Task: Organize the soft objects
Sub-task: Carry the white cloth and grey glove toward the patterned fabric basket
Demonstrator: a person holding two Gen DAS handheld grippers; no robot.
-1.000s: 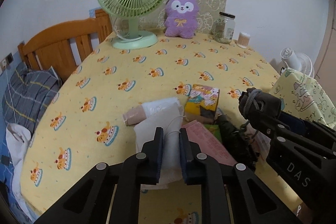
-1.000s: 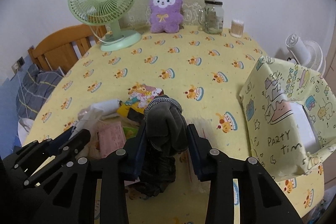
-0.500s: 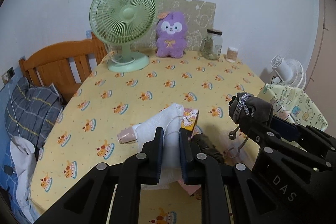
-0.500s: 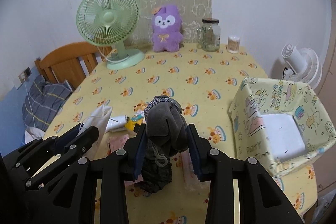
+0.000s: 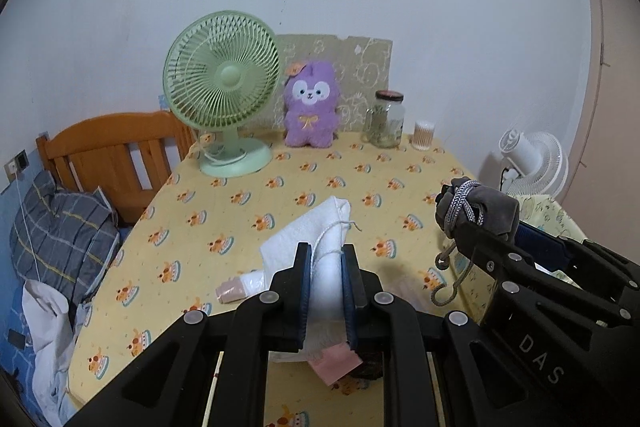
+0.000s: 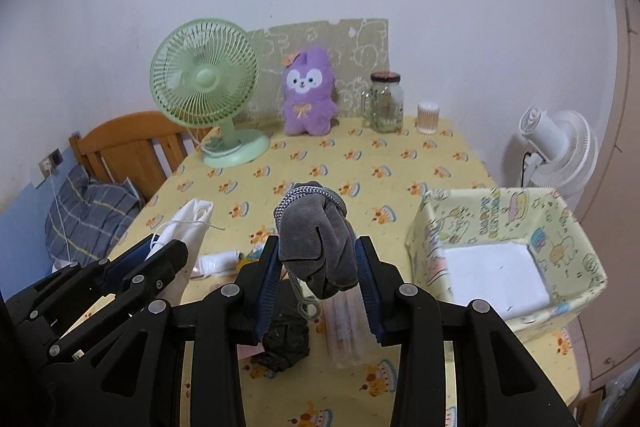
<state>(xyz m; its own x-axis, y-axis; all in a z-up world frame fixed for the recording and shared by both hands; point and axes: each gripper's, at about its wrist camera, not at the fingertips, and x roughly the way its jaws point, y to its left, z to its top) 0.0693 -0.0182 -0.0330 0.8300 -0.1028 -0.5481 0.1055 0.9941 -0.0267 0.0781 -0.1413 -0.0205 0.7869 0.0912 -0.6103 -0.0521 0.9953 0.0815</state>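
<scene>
My left gripper (image 5: 326,259) is shut on a white cloth pouch (image 5: 316,231) with a thin drawstring, held up above the table. That pouch (image 6: 188,223) also shows at the left of the right wrist view. My right gripper (image 6: 318,255) is shut on a grey fabric bundle (image 6: 320,239) wrapped with a grey cord that dangles below it; the bundle (image 5: 480,211) appears at the right of the left wrist view. An open patterned box (image 6: 576,247) with a white bottom stands on the table to the right. Below the grippers lie a dark crumpled item (image 6: 286,343) and a pink packet (image 5: 334,363).
At the far edge of the yellow tablecloth (image 6: 360,163) stand a green fan (image 6: 208,87), a purple plush (image 6: 306,91), a glass jar (image 6: 384,103) and a small cotton-swab holder (image 6: 428,113). A wooden chair (image 5: 116,147) and bedding sit left; a white fan (image 6: 556,147) right.
Both grippers have risen away from the table, lifting the white pouch and the grey bundle with them. The remaining pile on the table now looks smaller and lower in view.
</scene>
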